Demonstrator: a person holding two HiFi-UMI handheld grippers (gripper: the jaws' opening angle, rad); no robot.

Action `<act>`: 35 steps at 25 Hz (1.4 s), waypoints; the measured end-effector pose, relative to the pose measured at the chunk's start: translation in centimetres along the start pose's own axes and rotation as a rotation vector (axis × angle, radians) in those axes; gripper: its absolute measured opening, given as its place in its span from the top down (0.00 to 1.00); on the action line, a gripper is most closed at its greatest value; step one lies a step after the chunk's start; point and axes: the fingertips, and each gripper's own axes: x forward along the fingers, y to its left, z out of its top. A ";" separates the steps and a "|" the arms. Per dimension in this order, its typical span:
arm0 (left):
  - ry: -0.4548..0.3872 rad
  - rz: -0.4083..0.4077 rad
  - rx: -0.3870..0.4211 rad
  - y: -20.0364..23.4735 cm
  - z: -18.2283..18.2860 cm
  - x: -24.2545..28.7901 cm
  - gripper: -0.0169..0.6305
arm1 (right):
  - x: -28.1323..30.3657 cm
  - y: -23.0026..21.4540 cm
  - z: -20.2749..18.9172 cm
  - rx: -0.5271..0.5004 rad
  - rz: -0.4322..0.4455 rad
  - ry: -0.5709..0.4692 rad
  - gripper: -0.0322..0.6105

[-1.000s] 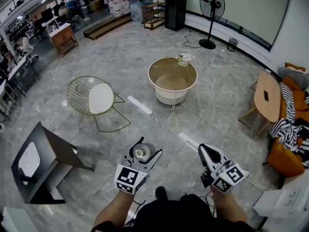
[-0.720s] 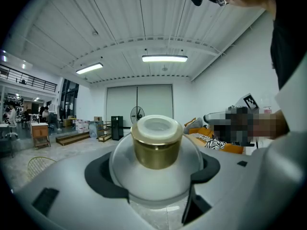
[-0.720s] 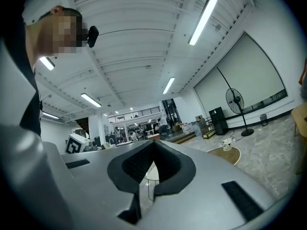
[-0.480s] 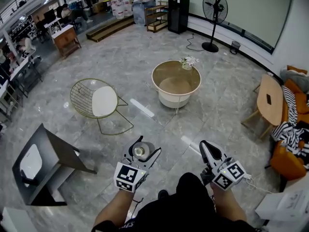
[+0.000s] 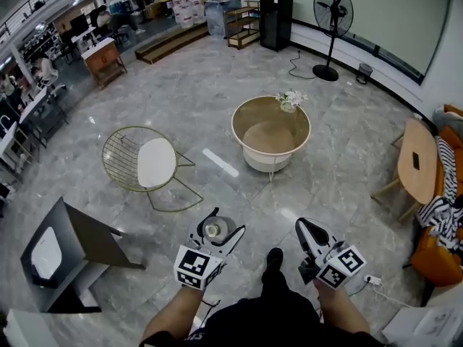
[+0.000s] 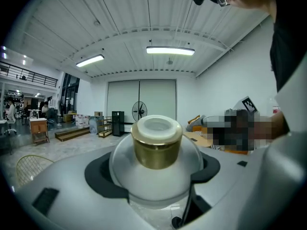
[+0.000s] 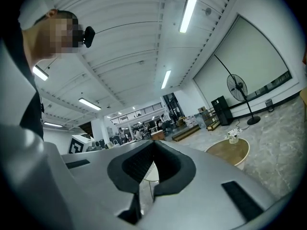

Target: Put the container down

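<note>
The container [image 5: 214,230] is a round frosted-glass jar with a gold neck and white cap [image 6: 156,140]. It sits between the jaws of my left gripper [image 5: 220,229], which is shut on it and held at waist height over the marble floor. In the left gripper view the jar [image 6: 156,166] fills the gap between the jaws, cap pointing forward. My right gripper [image 5: 311,234] is to the right at the same height; its jaws meet with nothing between them, as the right gripper view [image 7: 152,164] shows.
Ahead stands a round wooden table [image 5: 271,131] with a small flower vase [image 5: 291,100]. A wire chair [image 5: 145,163] is to the left, a dark side table [image 5: 61,248] at near left. A standing fan [image 5: 331,20], sofa and oval table [image 5: 419,166] are at right.
The person has stepped forward a little; the round table and chair have shifted in view. Both grippers keep the same pose and the jar stays in the left one.
</note>
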 end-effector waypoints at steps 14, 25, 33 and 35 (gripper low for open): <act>0.043 0.075 -0.004 7.6 6.2 21.3 0.45 | 10.1 -20.8 7.0 0.079 0.060 0.053 0.93; 0.047 0.079 -0.010 8.3 8.1 29.0 0.45 | 12.1 -27.2 10.7 0.089 0.083 0.048 0.93; 0.037 0.055 -0.001 9.0 9.1 33.0 0.45 | 12.5 -30.8 13.0 0.099 0.044 0.013 0.93; 0.024 0.053 0.005 9.7 9.7 34.0 0.45 | 12.9 -31.5 13.5 0.092 0.037 0.008 0.93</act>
